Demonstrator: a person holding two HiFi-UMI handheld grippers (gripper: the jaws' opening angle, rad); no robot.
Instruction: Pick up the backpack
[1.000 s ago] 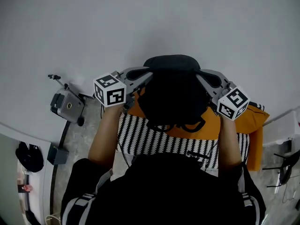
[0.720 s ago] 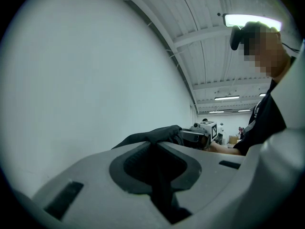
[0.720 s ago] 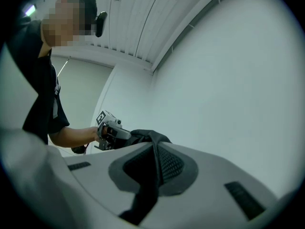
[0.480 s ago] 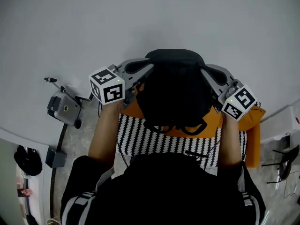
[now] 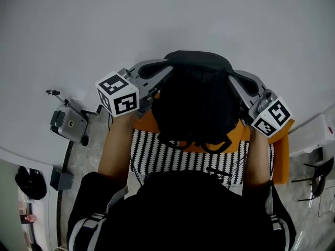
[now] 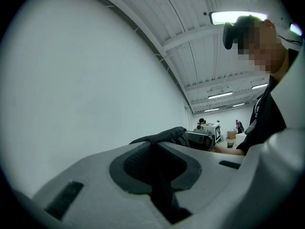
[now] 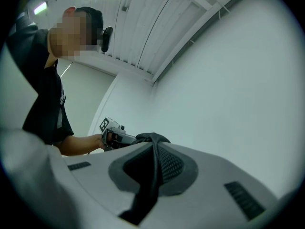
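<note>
The black backpack [image 5: 196, 101] hangs in front of me, above my lap, held up from both sides. My left gripper [image 5: 163, 70] is shut on a black strap [image 6: 159, 180] at the pack's upper left. At the upper right, my right gripper [image 5: 234, 79] is shut on another strap [image 7: 152, 175]. In the left gripper view the pack's top [image 6: 162, 136] shows just beyond the jaws, with the right gripper [image 6: 206, 137] behind it. The right gripper view shows the left gripper [image 7: 113, 136] across the pack's top [image 7: 151, 138]. The pack's lower part hides behind its own bulk.
An orange cloth [image 5: 280, 150] and a black-and-white striped fabric [image 5: 172, 158] lie under the pack. A white wall [image 5: 157, 14] stands close ahead. A grey device [image 5: 68, 123] and a black box [image 5: 61, 179] sit on the floor at left. A white table edge [image 5: 316, 135] is at right.
Both grippers have risen with the backpack, which now sits higher and larger in the head view. The cubes have spread slightly apart. The grips on the straps are unchanged.
</note>
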